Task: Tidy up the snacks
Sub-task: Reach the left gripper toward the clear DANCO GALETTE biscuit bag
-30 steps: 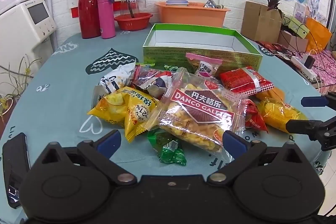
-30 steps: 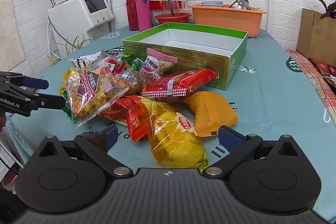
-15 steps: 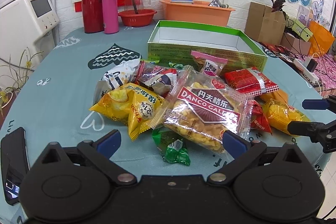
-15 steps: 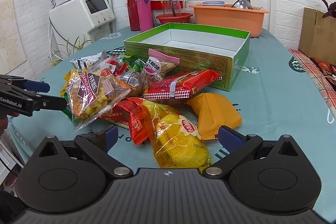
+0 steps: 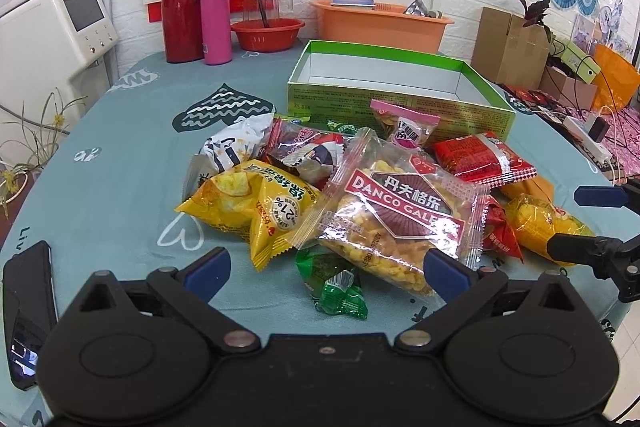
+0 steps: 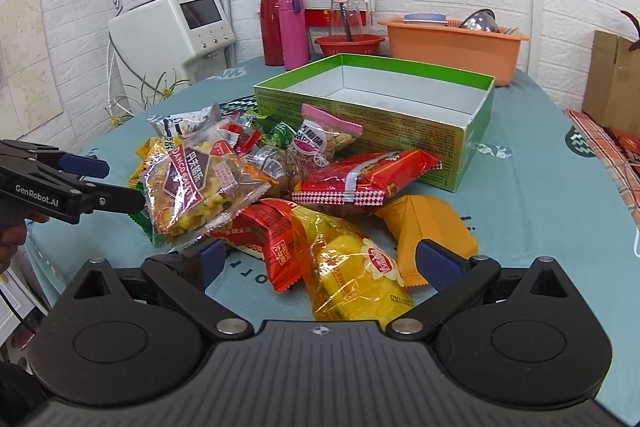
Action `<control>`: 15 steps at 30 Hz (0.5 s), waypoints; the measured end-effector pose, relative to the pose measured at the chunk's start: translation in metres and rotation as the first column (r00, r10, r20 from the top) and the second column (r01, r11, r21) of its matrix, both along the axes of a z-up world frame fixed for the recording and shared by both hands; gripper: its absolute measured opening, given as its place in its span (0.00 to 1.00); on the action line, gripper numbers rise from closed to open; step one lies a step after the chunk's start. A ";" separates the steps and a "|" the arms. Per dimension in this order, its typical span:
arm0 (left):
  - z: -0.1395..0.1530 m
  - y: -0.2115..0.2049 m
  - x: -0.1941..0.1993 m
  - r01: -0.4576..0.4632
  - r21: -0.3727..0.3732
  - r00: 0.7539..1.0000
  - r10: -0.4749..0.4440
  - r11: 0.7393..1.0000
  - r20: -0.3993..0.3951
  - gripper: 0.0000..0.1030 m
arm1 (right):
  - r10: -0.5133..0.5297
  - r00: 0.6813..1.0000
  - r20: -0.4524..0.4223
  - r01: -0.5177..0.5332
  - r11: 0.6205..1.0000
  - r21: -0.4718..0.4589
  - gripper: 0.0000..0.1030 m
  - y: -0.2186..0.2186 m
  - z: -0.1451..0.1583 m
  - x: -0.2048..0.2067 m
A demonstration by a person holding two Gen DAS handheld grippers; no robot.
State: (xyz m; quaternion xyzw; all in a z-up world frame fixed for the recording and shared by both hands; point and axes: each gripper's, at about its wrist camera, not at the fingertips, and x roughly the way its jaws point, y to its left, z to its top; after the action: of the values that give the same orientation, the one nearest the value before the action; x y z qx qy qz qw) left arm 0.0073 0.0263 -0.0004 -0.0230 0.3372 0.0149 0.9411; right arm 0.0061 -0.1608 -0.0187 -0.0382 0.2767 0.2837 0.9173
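- Left tongs (image 5: pixel 326 263): spread wide, holding nothing, low over the near edge of the snack pile; the green candy packet (image 5: pixel 334 283) lies between the tips.
- Right tongs (image 6: pixel 320 259): also wide apart and empty, straddling the yellow bag (image 6: pixel 356 275).
- Clear Danco bag (image 5: pixel 394 211) tops the heap on the tabletop (image 5: pixel 120 163).
- Green box (image 6: pixel 384 111) sits open just behind the pile.

A: What's going unseen here?

B: The phone (image 5: pixel 26 311) is running off the left edge, and the clear Danco bag (image 5: pixel 394 213) is covering most of the green packet (image 5: pixel 334 285).

A: And the box (image 6: pixel 400 119)?

B: Its near wall is hiding the floor inside.
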 end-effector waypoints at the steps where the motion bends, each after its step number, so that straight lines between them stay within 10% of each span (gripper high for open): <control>1: 0.000 0.000 0.000 0.001 -0.001 1.000 -0.001 1.000 -0.001 1.00 | 0.004 1.000 0.004 -0.004 1.000 -0.003 1.00 0.000 0.000 0.000; 15: -0.002 0.001 0.000 -0.002 0.006 1.000 0.002 1.000 -0.005 1.00 | 0.019 1.000 0.014 -0.019 1.000 -0.002 1.00 0.005 0.002 -0.001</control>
State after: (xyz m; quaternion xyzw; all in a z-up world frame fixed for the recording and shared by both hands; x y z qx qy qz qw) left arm 0.0072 0.0272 -0.0021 -0.0203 0.3393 0.0168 0.9403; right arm 0.0047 -0.1556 -0.0164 -0.0439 0.2700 0.2920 0.9165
